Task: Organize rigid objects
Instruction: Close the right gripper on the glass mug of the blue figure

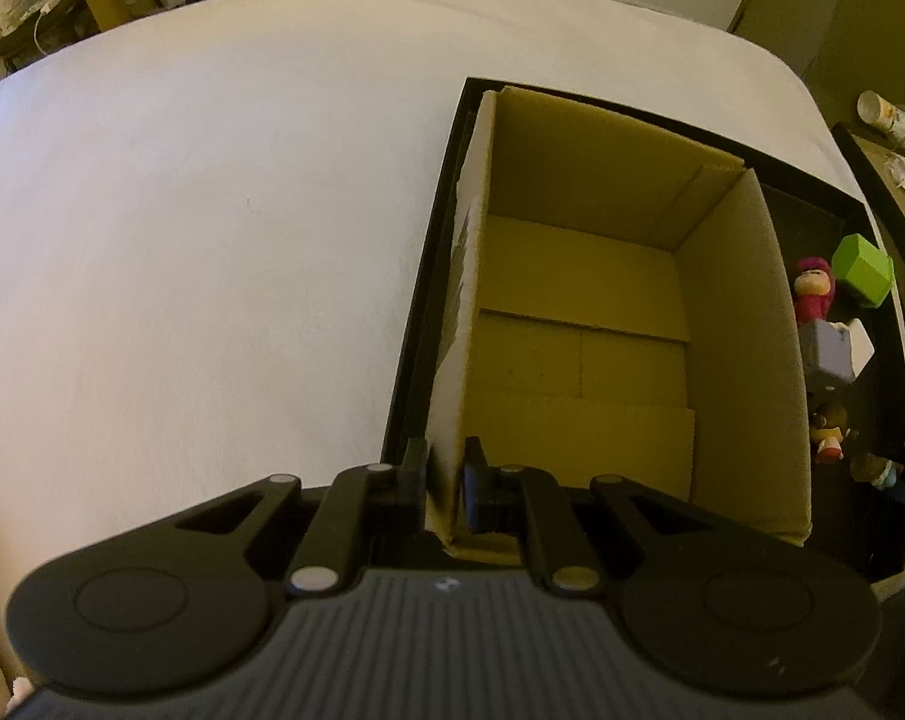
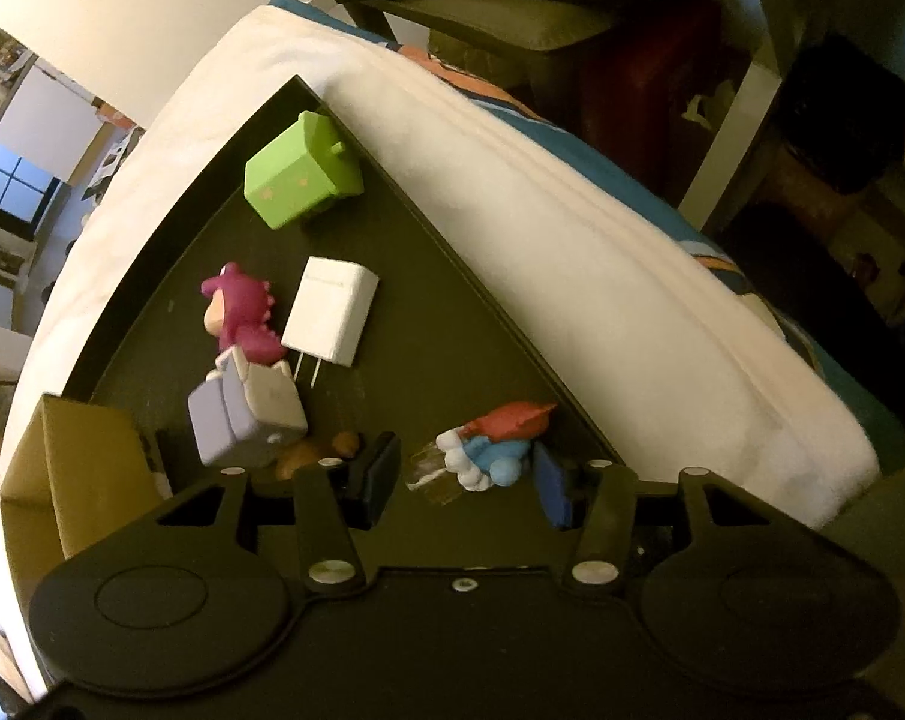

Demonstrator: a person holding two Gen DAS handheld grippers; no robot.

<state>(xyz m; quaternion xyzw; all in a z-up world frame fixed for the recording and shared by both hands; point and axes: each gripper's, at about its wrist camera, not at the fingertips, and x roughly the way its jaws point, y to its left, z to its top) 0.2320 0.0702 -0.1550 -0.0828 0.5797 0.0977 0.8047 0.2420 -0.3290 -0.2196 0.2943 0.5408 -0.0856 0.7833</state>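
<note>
charger (image 2: 331, 311) flat on tray (image 2: 452, 324) — prongs toward gripper (image 2: 465, 480)

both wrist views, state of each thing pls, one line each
left gripper: shut on the cardboard box wall
cardboard box: open, empty, upright in the black tray
right gripper: open around the red-and-blue figure, which lies on its side
white charger: lying flat, prongs out
green cube toy: tilted

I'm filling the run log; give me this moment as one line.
left gripper: shut on cardboard box wall | right gripper: open around blue figurine | black tray: toys unsorted
</note>
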